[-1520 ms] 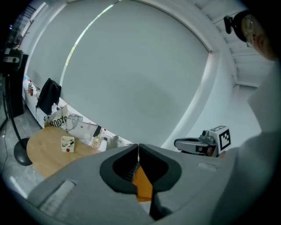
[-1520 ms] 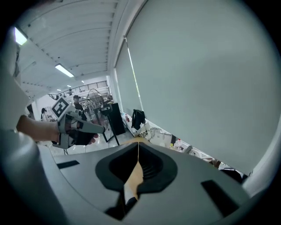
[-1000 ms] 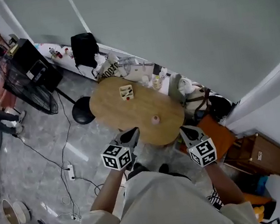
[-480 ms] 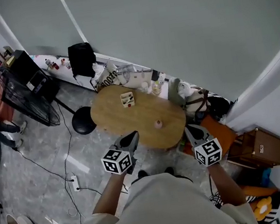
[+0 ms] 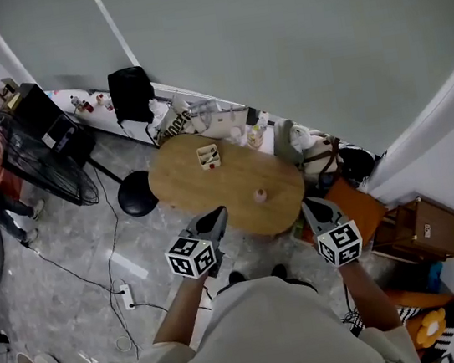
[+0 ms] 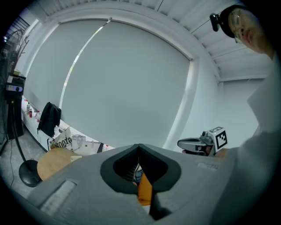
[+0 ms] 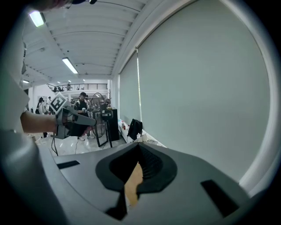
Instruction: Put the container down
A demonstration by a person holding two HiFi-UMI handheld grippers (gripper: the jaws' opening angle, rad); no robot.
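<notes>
A small white open container (image 5: 207,156) sits on the far left part of the oval wooden table (image 5: 203,190), and a small pink object (image 5: 259,195) stands near the table's near edge. My left gripper (image 5: 216,214) hovers short of that near edge, shut and empty. My right gripper (image 5: 309,204) hangs off the table's right end, also shut and empty. In the left gripper view the jaws (image 6: 139,147) meet with nothing between them and the right gripper (image 6: 185,143) shows beside them. In the right gripper view the jaws (image 7: 139,147) are closed too.
A black round stool (image 5: 137,196) stands left of the table. An orange chair (image 5: 354,208) and a wooden cabinet (image 5: 425,231) are at the right. Bags and clutter (image 5: 201,121) line the wall behind. A large fan (image 5: 37,154) and floor cables with a power strip (image 5: 126,295) are at the left.
The head view has shifted slightly, so the table sits a bit further right in the picture. Both grippers stay shut and hold about the same places before the table.
</notes>
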